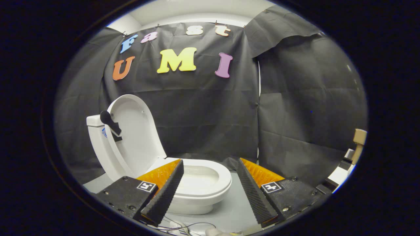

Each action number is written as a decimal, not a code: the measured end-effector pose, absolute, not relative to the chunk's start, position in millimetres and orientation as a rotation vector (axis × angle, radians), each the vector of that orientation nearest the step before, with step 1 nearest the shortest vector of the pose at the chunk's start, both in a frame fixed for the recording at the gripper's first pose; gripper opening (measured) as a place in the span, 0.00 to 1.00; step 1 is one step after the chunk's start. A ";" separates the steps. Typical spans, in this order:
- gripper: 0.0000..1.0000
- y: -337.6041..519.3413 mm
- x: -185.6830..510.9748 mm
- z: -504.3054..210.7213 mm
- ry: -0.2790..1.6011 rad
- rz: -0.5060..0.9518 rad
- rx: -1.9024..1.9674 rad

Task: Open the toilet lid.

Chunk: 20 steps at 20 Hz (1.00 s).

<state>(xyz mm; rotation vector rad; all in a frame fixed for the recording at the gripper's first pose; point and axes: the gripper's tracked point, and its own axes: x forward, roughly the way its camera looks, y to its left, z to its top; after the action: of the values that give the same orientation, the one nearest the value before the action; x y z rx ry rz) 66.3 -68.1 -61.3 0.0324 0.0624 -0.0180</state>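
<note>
The toilet lid (133,131) stands upright at left of centre, leaning back on the tank (95,122), so I judge the job done. My worry: nudging the lid could drop it onto the seat (205,178). My gripper (208,186) is level and pulled back, jaws wide apart, holding nothing.

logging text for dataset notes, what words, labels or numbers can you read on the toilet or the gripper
No readable words or numbers on either.
Blue mark on the toilet tank: too small to read.
Square markers on the gripper: black-and-white patterns, not text.
The jaws stand open and empty, with the toilet bowl just beyond them and the toilet lid up.
</note>
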 end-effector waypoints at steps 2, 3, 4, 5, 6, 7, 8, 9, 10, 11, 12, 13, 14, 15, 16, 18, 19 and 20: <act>1.00 -66.3 66.0 -60.7 0.063 -0.015 0.030; 1.00 -66.4 65.3 -61.1 0.063 -0.015 0.028; 1.00 -66.0 65.0 -61.1 0.062 -0.013 0.027; 1.00 -65.6 64.9 -60.6 0.062 -0.012 0.027; 1.00 -65.5 65.9 -60.6 0.063 -0.011 0.025; 1.00 -65.8 66.6 -61.0 0.063 -0.012 0.022; 1.00 -65.5 66.2 -60.5 0.063 -0.012 0.018; 1.00 -65.6 65.3 -60.4 0.062 -0.012 0.017; 1.00 -65.6 66.5 -59.9 0.061 -0.011 0.019; 1.00 -65.6 65.9 -60.3 0.063 -0.010 0.021; 1.00 -65.5 67.3 -61.5 0.063 -0.009 0.021; 1.00 -65.6 66.5 -61.5 0.064 -0.010 0.021; 1.00 -65.4 66.4 -61.7 0.063 -0.009 0.021; 1.00 -65.3 65.6 -61.4 0.063 -0.008 0.021; 1.00 -63.9 66.3 -61.8 0.064 -0.007 0.019; 1.00 -63.6 66.3 -62.0 0.064 -0.005 0.019; 1.00 -62.8 65.8 -62.0 0.064 -0.003 0.018; 1.00 -62.4 66.0 -62.4 0.064 -0.002 0.016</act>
<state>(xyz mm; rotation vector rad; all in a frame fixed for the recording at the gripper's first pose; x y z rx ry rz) 66.0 -62.4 -62.4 0.0160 0.0636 -0.0015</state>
